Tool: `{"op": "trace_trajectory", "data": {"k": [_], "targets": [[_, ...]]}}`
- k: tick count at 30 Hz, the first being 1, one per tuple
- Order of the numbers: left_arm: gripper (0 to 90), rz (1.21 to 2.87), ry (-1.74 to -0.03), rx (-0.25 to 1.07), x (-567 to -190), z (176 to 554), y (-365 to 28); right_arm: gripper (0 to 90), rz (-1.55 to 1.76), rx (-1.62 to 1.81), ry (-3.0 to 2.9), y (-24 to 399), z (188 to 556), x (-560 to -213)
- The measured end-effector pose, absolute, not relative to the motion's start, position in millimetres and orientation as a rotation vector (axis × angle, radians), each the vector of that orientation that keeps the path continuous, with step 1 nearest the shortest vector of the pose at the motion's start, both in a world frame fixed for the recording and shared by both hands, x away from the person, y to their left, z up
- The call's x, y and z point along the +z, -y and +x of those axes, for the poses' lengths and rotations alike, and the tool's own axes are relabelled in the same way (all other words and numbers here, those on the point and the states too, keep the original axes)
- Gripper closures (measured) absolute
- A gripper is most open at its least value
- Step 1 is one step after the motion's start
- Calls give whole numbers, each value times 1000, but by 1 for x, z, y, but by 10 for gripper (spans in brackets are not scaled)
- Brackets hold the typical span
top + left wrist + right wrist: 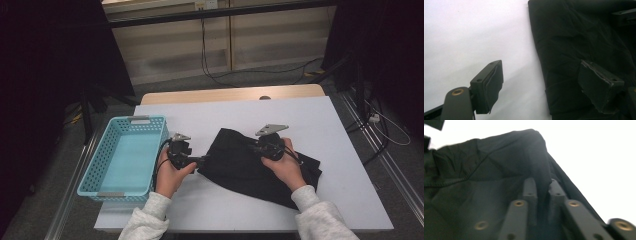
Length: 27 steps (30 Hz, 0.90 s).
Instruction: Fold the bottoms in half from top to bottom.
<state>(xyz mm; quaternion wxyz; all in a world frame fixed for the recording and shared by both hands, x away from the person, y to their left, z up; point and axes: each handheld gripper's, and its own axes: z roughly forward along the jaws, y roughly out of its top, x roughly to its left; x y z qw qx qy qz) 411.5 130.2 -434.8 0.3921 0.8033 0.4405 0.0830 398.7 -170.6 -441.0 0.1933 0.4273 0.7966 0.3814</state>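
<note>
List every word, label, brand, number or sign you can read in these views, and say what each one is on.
None: no readable text stands anywhere.
Black garment: no print or tag with lettering shows.
Light blue basket: the grey plates on its end rims are blank or too small to read.
White table: bare, no markings.

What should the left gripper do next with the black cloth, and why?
Probably close the left gripper on the black cloth's near edge: its jaws stand open astride that edge, while the right gripper already pinches a raised fold.
</note>
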Motion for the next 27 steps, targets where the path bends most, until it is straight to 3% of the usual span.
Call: {"op": "trace_trajectory", "data": {"k": [1,5,7,9,10,20,27], "targets": [[210,2043,-1115,211,-435,411,-130,690,1208,1074,-2228,170,399,-441],[208,2056,-1114,208,-436,409,-128,582,1219,1039,-2227,165,409,-449],[209,2059,-1116,207,-436,410,-129,621,1225,1018,-2243,161,415,-453],[209,2064,-1113,211,-435,410,-129,827,1199,997,-2264,156,418,-456],[209,2065,-1114,212,-436,410,-129,861,1181,999,-2287,154,417,-457],[213,2050,-1116,217,-434,411,-132,873,1209,1023,-2262,166,402,-433],[210,2042,-1113,224,-434,409,-132,871,1283,1038,-2261,190,384,-434]]}}
